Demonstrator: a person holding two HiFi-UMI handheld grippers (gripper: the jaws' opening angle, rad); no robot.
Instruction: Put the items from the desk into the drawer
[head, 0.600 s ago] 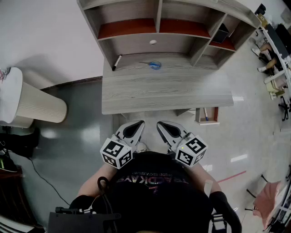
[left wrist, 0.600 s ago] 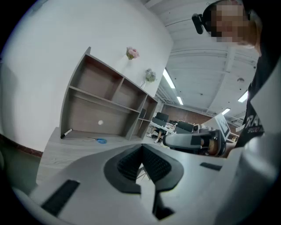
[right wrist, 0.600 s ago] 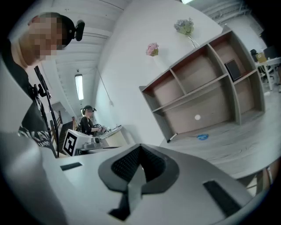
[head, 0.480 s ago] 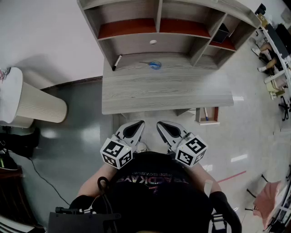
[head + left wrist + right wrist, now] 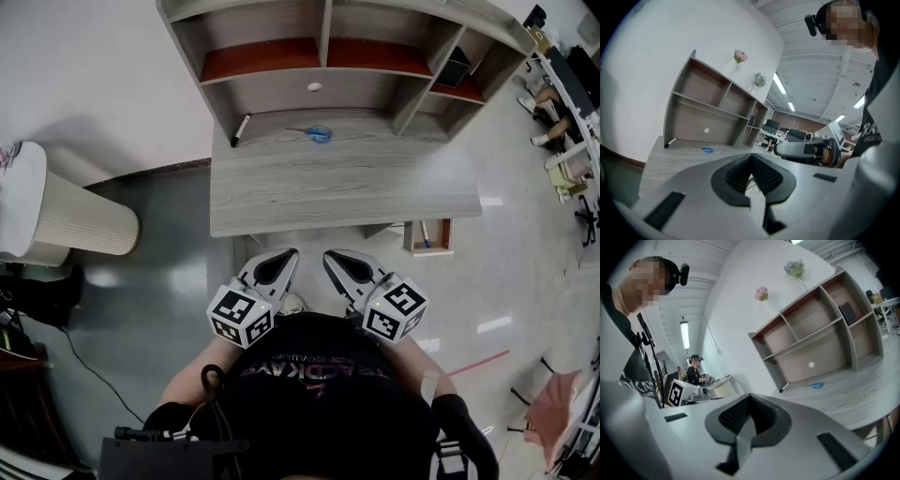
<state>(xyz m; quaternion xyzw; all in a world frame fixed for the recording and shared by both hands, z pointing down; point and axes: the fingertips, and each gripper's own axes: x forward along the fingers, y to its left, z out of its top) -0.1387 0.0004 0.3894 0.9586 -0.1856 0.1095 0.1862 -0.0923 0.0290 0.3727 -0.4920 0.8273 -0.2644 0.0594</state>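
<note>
The two claws are held short of the front edge of the grey wood-grain desk (image 5: 337, 192), close against the person's body. This is judged a resting pose, with no reach begun. The left gripper (image 5: 286, 255) is clenched on nothing, its ribbed pads pressed together at the tip. The right gripper (image 5: 332, 257) is likewise clenched and empty.

The task's things are found along the desk's back edge, under the wooden shelf unit (image 5: 319, 89), well apart from both grippers. A black marker pen (image 5: 241, 127) lies near the back left corner, and a pair of blue-handled scissors (image 5: 320, 134) lies near the middle of that edge.

A small open drawer with reddish sides (image 5: 427, 249) is seen pulled out beneath the desk's front right corner, presumably so that items can be lowered in from above. A thin object is seen inside, too small to be named. The jaws would have to be parted before either item is taken.
</note>
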